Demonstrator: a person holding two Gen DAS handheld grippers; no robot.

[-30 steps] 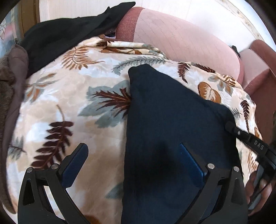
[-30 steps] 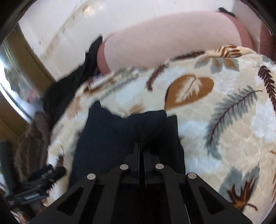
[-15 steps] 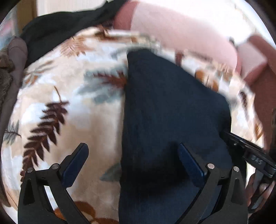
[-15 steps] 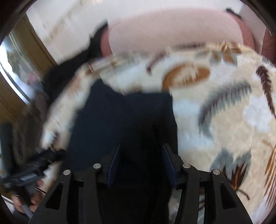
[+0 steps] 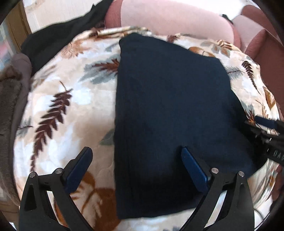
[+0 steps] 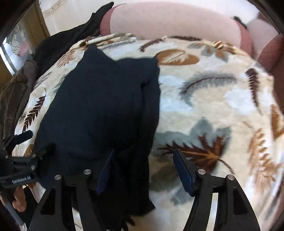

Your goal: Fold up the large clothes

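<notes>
right gripper [image 6: 143, 168] opened, released navy garment [image 6: 99, 106]

Left tool [image 6: 17, 177] body: "GenRobot.AI". Right tool [image 5: 266, 140] body: "DA…", cut off.

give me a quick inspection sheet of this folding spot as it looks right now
surface: leaf-print blanket spread over a pink sofa.
job's things: navy garment, folded, lying flat on the blanket; the right side looks bunched in the right wrist view.
clutter: black garment at the far left edge; brown fleece at the left.
grippers: left tool open, straddling the garment's left edge; right tool open over its right edge.
cables: nothing seen.
surroundings: pale wall behind the sofa.
</notes>
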